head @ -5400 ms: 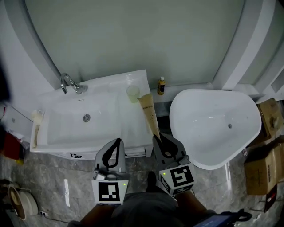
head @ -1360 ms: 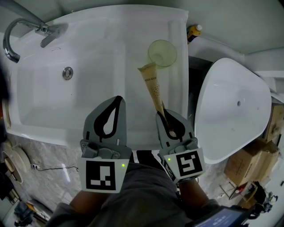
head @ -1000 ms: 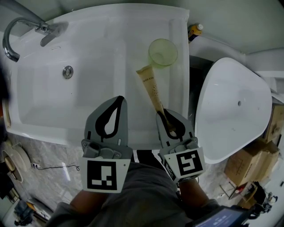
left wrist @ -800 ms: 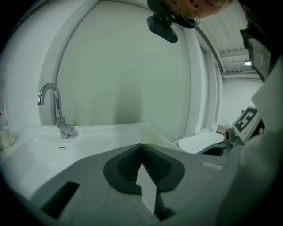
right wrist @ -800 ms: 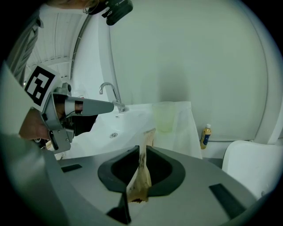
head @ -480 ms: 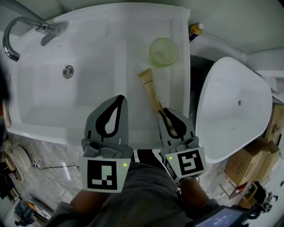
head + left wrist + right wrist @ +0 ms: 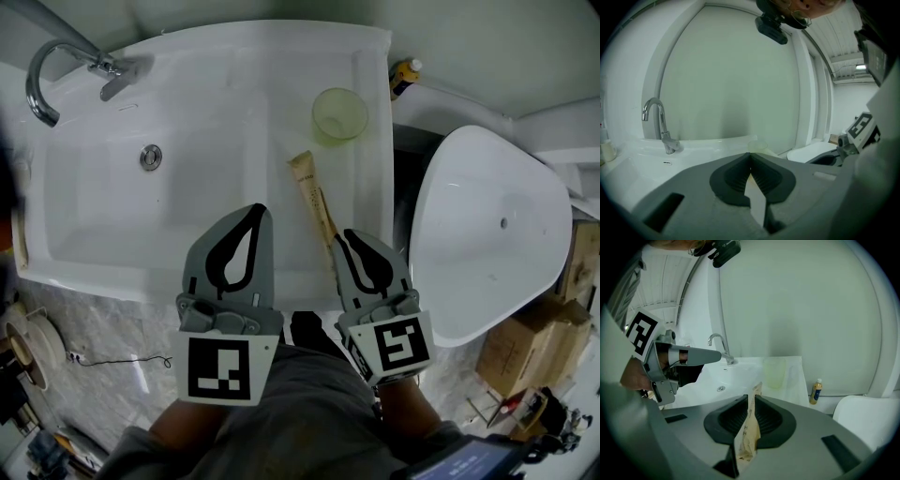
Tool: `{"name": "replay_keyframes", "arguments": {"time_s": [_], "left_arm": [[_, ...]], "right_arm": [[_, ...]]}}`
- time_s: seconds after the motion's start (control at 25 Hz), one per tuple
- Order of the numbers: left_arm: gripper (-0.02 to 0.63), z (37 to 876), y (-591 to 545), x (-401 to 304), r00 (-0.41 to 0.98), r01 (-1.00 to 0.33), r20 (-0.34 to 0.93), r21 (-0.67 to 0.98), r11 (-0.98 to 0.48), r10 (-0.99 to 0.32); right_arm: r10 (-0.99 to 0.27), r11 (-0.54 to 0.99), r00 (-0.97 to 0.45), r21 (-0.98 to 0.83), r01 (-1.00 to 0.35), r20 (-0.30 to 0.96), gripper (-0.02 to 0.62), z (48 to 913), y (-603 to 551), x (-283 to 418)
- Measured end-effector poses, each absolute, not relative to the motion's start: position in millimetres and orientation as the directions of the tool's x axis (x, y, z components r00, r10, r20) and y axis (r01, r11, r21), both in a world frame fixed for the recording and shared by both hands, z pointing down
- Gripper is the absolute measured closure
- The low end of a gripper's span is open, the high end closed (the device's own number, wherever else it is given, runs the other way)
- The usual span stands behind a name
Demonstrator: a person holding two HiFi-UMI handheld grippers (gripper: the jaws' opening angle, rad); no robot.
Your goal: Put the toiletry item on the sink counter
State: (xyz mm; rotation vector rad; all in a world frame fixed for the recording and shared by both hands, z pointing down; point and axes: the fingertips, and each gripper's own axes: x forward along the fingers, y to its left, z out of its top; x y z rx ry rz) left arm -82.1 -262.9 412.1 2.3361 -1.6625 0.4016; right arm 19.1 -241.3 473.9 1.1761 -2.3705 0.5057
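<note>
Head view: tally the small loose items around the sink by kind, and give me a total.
Tube: 1
Cup: 1
Bottle: 1
Total: 3

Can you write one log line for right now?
right gripper shut on tube | left gripper shut, empty | tube above sink counter

Tan tube point(image 7: 315, 200), pale green cup point(image 7: 339, 113), white sink counter point(image 7: 225, 103), yellow bottle point(image 7: 403, 75).
</note>
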Motion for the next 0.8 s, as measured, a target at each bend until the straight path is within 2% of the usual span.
{"name": "replay_keyframes", "arguments": {"time_s": [0.36, 0.8], "left_arm": [[0.595, 367.4, -242.3, -72.2, 0.314, -0.943, 0.272, -0.017, -0.331, -0.909], [0.595, 298.9, -216.9, -61.5, 0.318, -0.942, 0.131, -0.063, -0.328, -0.939]], "right_arm": [[-0.702, 0.593, -0.595, -0.141, -0.793, 0.392, 0.554, 420.7, -237.4, 15.8], [-0.758, 0.624, -0.613, -0.026, -0.781, 0.222, 0.572, 332.1, -221.8, 5.3]]}}
